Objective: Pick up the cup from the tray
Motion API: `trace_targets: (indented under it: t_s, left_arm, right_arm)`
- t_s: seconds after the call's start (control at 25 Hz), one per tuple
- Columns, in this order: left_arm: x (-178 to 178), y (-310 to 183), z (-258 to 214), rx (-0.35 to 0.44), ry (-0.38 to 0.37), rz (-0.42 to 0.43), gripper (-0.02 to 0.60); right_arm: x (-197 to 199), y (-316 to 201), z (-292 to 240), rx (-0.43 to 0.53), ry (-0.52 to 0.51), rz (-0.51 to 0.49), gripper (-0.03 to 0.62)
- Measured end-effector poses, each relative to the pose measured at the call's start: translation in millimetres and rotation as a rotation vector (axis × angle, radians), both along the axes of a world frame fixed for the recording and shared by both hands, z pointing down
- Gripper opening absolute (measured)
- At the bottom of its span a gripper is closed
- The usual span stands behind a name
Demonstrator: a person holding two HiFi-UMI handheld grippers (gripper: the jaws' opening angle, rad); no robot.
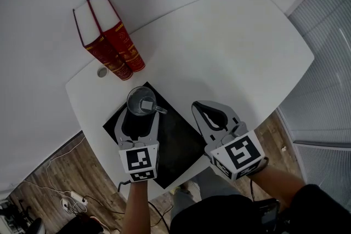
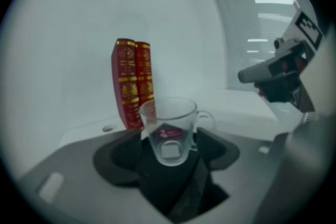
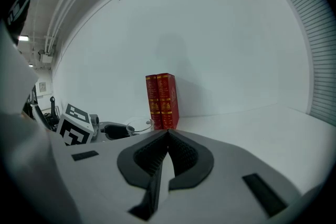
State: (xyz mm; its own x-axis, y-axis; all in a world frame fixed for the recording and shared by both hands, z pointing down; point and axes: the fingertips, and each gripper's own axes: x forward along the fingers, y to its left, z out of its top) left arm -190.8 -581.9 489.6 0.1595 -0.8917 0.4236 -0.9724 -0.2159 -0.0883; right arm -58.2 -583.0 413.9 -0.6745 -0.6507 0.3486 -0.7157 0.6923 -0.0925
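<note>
the cup (image 1: 143,101) is sitting on the black tray (image 1: 176,142) on the white desk (image 1: 230,46), a bit left of the middle of the head view. it is not picked up yet. the left gripper (image 1: 140,118) is pointing at it with its fingers (image 2: 113,161) wide apart. the cup is sitting right at their tips, and they are not squeezing it. the right gripper (image 1: 204,109) is hanging just right of the tray, fingers pressed together, holding nothing. i think closing on the cup and lifting are what is left.

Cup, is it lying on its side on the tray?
No, the cup stands upright on the black tray with its mouth facing up.
</note>
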Motion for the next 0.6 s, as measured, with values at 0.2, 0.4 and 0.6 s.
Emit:
trace_targets:
  t_s: [0.2,0.4,0.6]
  left_arm:
    - [4.4,-12.6,3.8,0.009,0.0,0.027,0.346]
    - [5.5,-23.6,7.0,0.029,-0.001,0.052,0.371]
    - [9.1,-32.9,9.2,0.039,0.003,0.083,0.39]
  right_arm:
    - [3.6,-9.2,1.1,-0.006,-0.006,0.0,0.014]
    - [5.8,-17.3,6.7,-0.016,-0.009,0.004,0.014]
    - [7.3,-23.4,11.0,-0.028,-0.012,0.006,0.014]
